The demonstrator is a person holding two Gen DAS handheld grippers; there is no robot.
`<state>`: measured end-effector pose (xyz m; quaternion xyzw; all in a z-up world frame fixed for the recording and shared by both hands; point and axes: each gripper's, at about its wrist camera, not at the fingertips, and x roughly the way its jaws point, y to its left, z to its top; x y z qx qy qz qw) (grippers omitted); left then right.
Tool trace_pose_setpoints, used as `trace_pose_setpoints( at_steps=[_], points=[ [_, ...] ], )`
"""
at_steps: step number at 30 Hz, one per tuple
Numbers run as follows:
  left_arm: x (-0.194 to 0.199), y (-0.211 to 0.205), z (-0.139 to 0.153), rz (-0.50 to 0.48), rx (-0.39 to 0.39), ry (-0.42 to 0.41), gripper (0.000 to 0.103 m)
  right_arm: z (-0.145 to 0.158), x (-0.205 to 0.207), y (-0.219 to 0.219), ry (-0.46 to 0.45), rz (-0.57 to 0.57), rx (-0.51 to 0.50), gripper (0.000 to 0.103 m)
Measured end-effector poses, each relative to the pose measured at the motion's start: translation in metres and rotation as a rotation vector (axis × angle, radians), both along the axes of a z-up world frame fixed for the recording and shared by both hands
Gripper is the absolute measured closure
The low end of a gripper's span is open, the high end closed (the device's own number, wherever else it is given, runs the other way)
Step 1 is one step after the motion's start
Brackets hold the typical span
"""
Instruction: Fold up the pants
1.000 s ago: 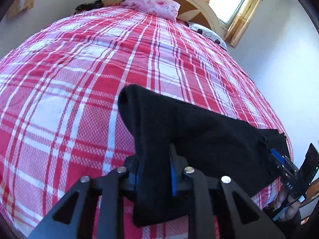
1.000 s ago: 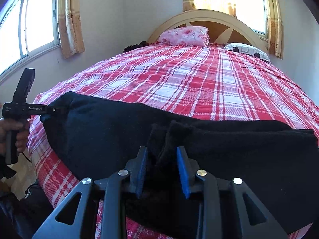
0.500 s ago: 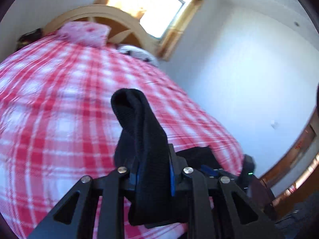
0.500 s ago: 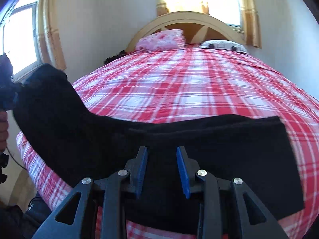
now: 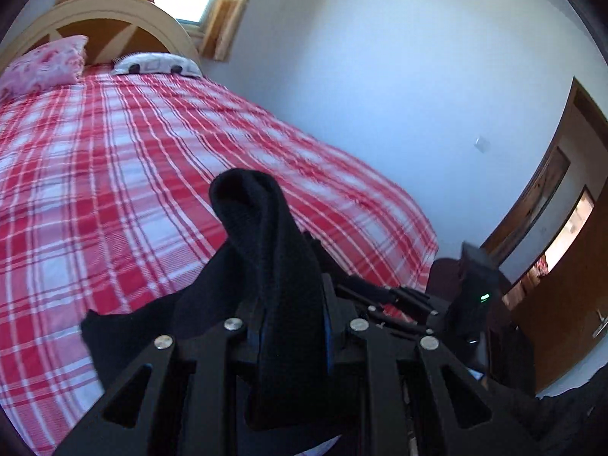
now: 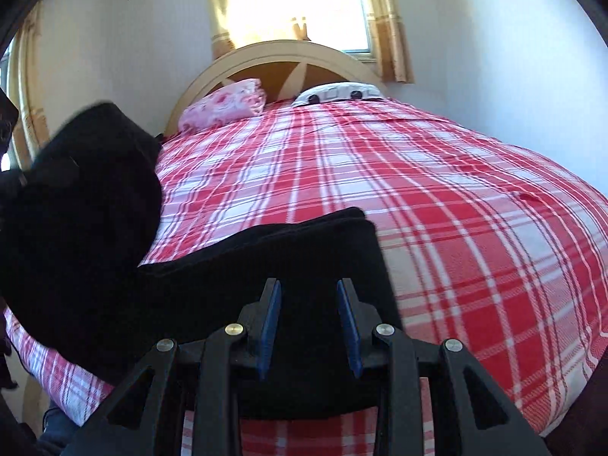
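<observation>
Left gripper [image 5: 290, 326] is clamped on a bunched fold of the black pants [image 5: 266, 258] – jaws nearly closed, cloth packed between the blue pads and rising in a rounded hump past the fingertips. In the left wrist view the rest of that fabric drops behind the fingers to a dark flap lying on the red-and-white plaid bedspread [image 5: 114, 174]. The right gripper [image 5: 471, 296] shows low right in that view, close by, green light lit on its body. Right wrist view: right gripper [image 6: 309, 326] has jaws partly apart with black fabric of the pants [image 6: 243, 266] filling the gap – contact with the pads can't be confirmed, so can't tell if it's gripping. From there the pants lie flat across the near edge of the bedspread [image 6: 437, 209], squared corner towards the headboard [image 6: 273, 57], and the left portion lifts off the bed in a tall dark mass at frame left. Pink floral pillow [image 6: 228, 108] and white patterned pillow [image 6: 338, 93] sit at the head of the bed, well apart from the pants
</observation>
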<state>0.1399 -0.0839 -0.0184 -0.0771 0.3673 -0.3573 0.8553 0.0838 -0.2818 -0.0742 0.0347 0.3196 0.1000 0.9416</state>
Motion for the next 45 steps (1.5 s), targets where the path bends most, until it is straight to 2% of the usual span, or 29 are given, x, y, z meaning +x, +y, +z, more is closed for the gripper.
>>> trace_pose_setpoints(
  at_steps=[5, 7, 9, 11, 12, 14, 17, 20, 21, 22, 24, 28, 30, 33, 35, 38, 41, 45],
  points=[
    [0.009, -0.039, -0.019, -0.017, 0.101, -0.015, 0.08, 0.0, 0.001, -0.015, -0.005, -0.044, 0.028, 0.07],
    [0.01, -0.051, -0.023, -0.034, 0.118, -0.028, 0.075, -0.001, 0.002, -0.019, -0.007, -0.054, 0.032, 0.07],
    [0.013, -0.06, -0.026, -0.021, 0.151, -0.031, 0.06, -0.003, 0.001, -0.022, -0.007, -0.063, 0.039, 0.07],
    [0.009, -0.057, -0.02, -0.02, 0.118, -0.034, 0.05, -0.005, 0.002, -0.025, -0.005, -0.069, 0.051, 0.07],
    [0.006, -0.052, -0.017, -0.014, 0.101, -0.04, 0.039, -0.005, 0.002, -0.026, -0.006, -0.072, 0.054, 0.07],
    [0.0, -0.042, -0.011, 0.011, 0.091, -0.087, 0.025, -0.005, 0.002, -0.029, -0.014, -0.079, 0.055, 0.07],
    [-0.011, -0.019, -0.008, 0.046, 0.117, -0.136, 0.024, -0.001, -0.002, -0.035, -0.037, -0.1, 0.066, 0.07],
    [-0.019, 0.011, -0.014, 0.105, 0.16, -0.138, 0.024, 0.013, -0.01, -0.039, -0.071, -0.081, 0.132, 0.07],
    [-0.022, 0.022, -0.017, 0.124, 0.171, -0.133, 0.024, 0.017, -0.013, -0.037, -0.076, -0.056, 0.145, 0.065],
    [-0.024, 0.031, -0.021, 0.142, 0.18, -0.127, 0.024, 0.022, -0.017, -0.033, -0.071, -0.006, 0.165, 0.049],
    [-0.028, 0.045, -0.033, 0.178, 0.207, -0.108, 0.018, 0.024, -0.024, -0.024, -0.046, 0.047, 0.175, 0.03],
    [-0.032, 0.056, -0.064, 0.213, 0.242, -0.045, 0.016, 0.018, -0.037, 0.006, -0.005, 0.08, 0.088, 0.03],
    [-0.032, 0.056, -0.072, 0.217, 0.225, -0.017, 0.016, 0.009, -0.033, 0.024, 0.027, 0.094, 0.042, 0.03],
    [-0.036, 0.052, -0.076, 0.209, 0.225, -0.031, 0.016, -0.004, -0.024, 0.047, 0.043, 0.069, -0.098, 0.03],
    [-0.035, 0.049, -0.078, 0.202, 0.244, -0.038, 0.015, -0.003, -0.02, 0.041, 0.035, 0.036, -0.081, 0.031],
    [-0.034, 0.049, -0.081, 0.211, 0.248, -0.036, 0.011, -0.002, -0.013, 0.013, 0.05, -0.047, -0.026, 0.04],
    [-0.03, 0.05, -0.087, 0.211, 0.24, -0.013, 0.008, -0.011, -0.01, -0.014, 0.096, -0.123, -0.004, 0.041],
    [-0.025, 0.05, -0.09, 0.217, 0.234, 0.018, 0.008, -0.028, -0.009, -0.034, 0.141, -0.14, 0.077, 0.041]
  ],
)
